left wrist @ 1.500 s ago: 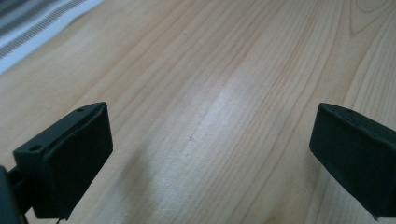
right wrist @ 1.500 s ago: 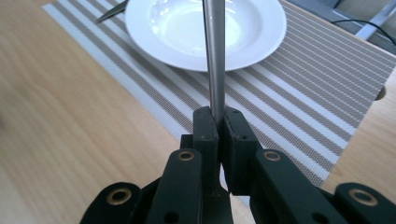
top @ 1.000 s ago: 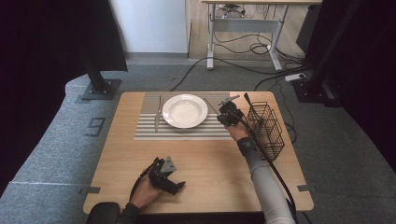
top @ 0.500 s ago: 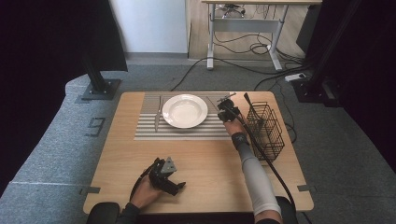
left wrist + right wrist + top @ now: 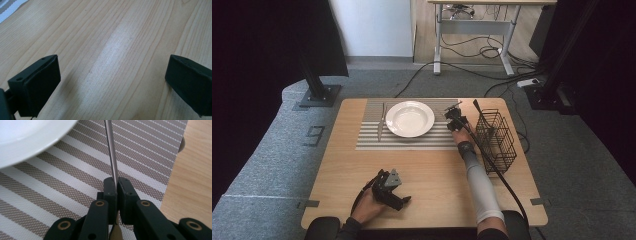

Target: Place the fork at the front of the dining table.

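Observation:
My right gripper (image 5: 455, 119) hovers over the right part of the striped placemat (image 5: 367, 141), just right of the white plate (image 5: 410, 118). In the right gripper view its jaws (image 5: 117, 182) are shut on a thin metal utensil handle (image 5: 111, 150) that runs forward past the plate's rim (image 5: 25, 137); the utensil's end is out of sight. The high view shows a short metal tip (image 5: 453, 106) sticking out beyond that gripper. Near the table's front edge my left gripper (image 5: 398, 193) lies low on the wood, open, with bare wood between its jaws (image 5: 112, 82).
A knife (image 5: 381, 122) lies on the placemat left of the plate. A black wire basket (image 5: 496, 135) stands at the table's right edge, close to my right forearm. The right gripper's cable trails back along the basket.
The right gripper with the utensil has shifted only slightly, staying beside the plate. The left gripper has stayed where it was.

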A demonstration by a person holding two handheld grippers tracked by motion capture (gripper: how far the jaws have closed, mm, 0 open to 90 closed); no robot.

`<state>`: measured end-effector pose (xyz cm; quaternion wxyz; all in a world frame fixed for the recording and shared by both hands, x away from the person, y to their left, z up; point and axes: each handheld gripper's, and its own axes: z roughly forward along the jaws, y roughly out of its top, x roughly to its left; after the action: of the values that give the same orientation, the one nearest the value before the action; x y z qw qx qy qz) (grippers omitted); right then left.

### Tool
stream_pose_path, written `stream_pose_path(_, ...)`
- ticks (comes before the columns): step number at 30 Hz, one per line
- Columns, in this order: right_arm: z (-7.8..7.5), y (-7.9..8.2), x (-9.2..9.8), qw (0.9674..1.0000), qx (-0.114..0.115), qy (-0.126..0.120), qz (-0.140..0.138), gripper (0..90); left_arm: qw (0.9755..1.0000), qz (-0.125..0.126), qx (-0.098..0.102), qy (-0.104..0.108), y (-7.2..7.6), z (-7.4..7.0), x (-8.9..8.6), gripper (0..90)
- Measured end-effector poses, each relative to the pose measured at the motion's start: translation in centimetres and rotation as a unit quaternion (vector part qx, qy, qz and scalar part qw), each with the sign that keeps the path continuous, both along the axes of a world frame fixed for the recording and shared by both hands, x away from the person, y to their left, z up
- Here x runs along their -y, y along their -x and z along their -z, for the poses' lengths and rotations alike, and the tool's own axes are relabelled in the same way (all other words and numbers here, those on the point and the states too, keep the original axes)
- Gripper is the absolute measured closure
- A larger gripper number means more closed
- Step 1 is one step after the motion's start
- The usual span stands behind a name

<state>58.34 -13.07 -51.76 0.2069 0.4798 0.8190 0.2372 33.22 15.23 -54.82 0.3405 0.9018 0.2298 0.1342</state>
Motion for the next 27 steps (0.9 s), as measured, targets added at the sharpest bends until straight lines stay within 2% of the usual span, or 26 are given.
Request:
stream_pose_path(8,1.0,-0.3,0.1,0.9999,-0.011,-0.001,0.009,84.6,1.0000,0.003,-0.002,0.000,0.0,0.0,0.0,0.0)
stream_pose_path(13,1.0,-0.4,0.3,0.9997,-0.015,-0.014,0.009,84.0,1.0000,0.004,-0.003,0.001,0.0,0.0,0.0,0.0)
stream_pose_path(17,1.0,-0.4,0.3,0.9991,-0.022,-0.035,0.004,81.4,1.0000,0.005,-0.003,0.001,0.0,0.0,0.1,0.0)
stream_pose_path(21,0.9,-0.2,0.1,0.9994,-0.020,-0.029,0.000,80.2,1.0000,0.006,-0.003,0.001,0.0,0.0,0.1,0.0)
stream_pose_path(27,-0.5,0.9,0.3,0.9991,-0.016,-0.038,-0.007,64.4,0.9999,0.009,-0.005,0.001,0.0,0.0,0.1,0.0)
